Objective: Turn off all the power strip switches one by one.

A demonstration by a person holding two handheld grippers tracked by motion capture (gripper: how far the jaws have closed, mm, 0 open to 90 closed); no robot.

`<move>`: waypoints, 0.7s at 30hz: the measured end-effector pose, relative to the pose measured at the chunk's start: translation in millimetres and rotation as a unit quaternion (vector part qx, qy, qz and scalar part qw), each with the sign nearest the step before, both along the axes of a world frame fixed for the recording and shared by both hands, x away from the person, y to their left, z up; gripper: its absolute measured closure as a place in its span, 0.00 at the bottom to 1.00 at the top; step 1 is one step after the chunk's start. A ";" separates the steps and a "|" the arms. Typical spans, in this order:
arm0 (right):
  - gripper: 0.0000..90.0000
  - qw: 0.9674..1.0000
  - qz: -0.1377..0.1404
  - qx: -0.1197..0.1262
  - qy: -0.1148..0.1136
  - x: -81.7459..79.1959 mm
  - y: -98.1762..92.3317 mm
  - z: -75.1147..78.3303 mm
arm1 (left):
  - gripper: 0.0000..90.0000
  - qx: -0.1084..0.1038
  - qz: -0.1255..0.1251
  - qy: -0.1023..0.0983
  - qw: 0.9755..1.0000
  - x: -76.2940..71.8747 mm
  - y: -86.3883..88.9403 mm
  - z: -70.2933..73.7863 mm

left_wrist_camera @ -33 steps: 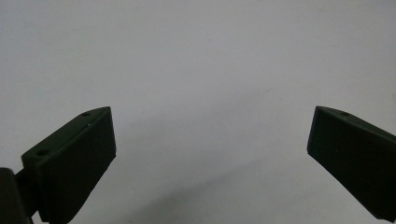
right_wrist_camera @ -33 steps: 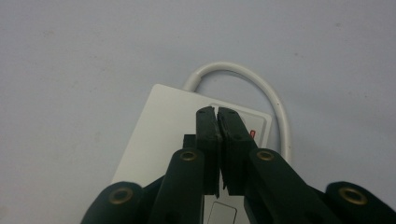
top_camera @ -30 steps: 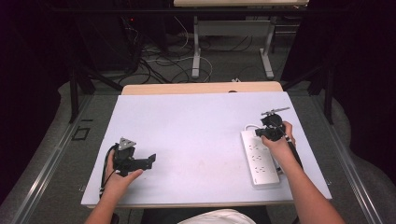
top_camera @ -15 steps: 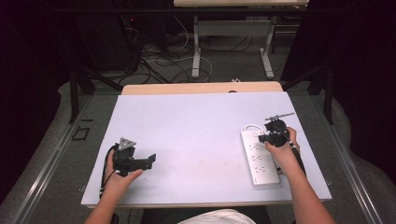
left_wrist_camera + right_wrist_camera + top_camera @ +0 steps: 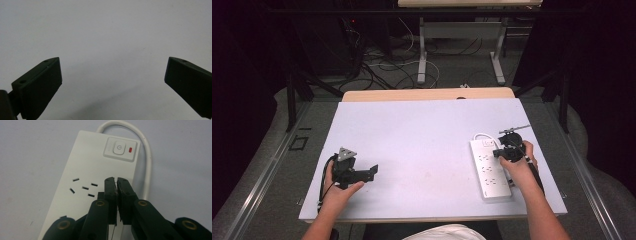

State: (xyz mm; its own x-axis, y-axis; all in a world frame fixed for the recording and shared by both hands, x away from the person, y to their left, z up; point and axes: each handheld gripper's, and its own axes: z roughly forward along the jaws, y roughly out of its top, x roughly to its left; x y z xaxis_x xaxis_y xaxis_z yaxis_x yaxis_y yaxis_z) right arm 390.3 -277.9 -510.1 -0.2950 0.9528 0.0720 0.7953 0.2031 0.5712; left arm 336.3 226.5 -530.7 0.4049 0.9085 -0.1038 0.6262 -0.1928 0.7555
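Right gripper [image 5: 507,150] moved nearer over power strip [image 5: 488,170], pale table [image 5: 422,135].

Power strip [image 5: 100,167] white, dark slot marks in groups; switch [image 5: 119,147] white with grey symbol, red light [image 5: 130,150] beside it; cord [image 5: 147,162] white. Right gripper [image 5: 116,181] black with brass-coloured rivets. Left gripper [image 5: 373,171] black, grey plate on top. Table [image 5: 422,130] pale lilac-grey, tan strip along far edge.
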 end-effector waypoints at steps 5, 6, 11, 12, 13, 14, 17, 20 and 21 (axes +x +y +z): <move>0.97 1.000 -0.010 0.005 0.006 -2.2 -1.0 -2.0 | 0.01 0.006 -0.004 0.002 1.000 -0.2 0.5 0.5; 0.97 1.000 -0.010 0.005 0.006 -2.2 -1.0 -2.0 | 0.01 0.006 -0.005 0.001 1.000 -0.2 0.6 0.5; 0.96 1.000 -0.006 0.004 0.008 -4.1 -5.8 -4.8 | 0.01 0.006 -0.004 0.002 1.000 -0.5 0.8 0.7; 0.96 1.000 -0.008 0.007 0.008 -4.5 -6.5 -4.9 | 0.01 -0.002 0.000 -0.001 1.000 -0.3 -0.3 0.1; 0.96 1.000 -0.010 0.008 0.008 -4.7 -7.0 -5.0 | 0.01 0.001 -0.001 0.003 1.000 -0.5 0.2 0.7; 0.96 1.000 -0.015 0.013 0.014 -5.2 -6.7 -4.3 | 0.01 -0.001 0.001 0.000 1.000 -0.3 -0.1 0.2; 0.96 1.000 -0.006 0.017 0.008 -5.7 -8.1 -5.2 | 0.01 -0.001 0.000 -0.001 1.000 -0.3 -0.4 0.1; 0.96 1.000 -0.005 0.014 0.007 -5.7 -7.5 -5.3 | 0.01 0.006 -0.005 0.001 1.000 -0.4 0.4 0.6; 0.96 1.000 -0.005 0.015 0.007 -5.7 -7.5 -5.4 | 0.01 0.006 -0.005 0.001 1.000 -0.3 0.4 0.5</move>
State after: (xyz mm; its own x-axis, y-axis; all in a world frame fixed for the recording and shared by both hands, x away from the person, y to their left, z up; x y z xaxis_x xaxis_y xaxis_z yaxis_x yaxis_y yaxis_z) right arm 384.5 -285.4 -515.5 -0.2837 0.9533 0.1039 0.8054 0.1781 0.5653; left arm 336.0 226.9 -530.2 0.4141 0.9054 -0.0939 0.6261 -0.2084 0.7514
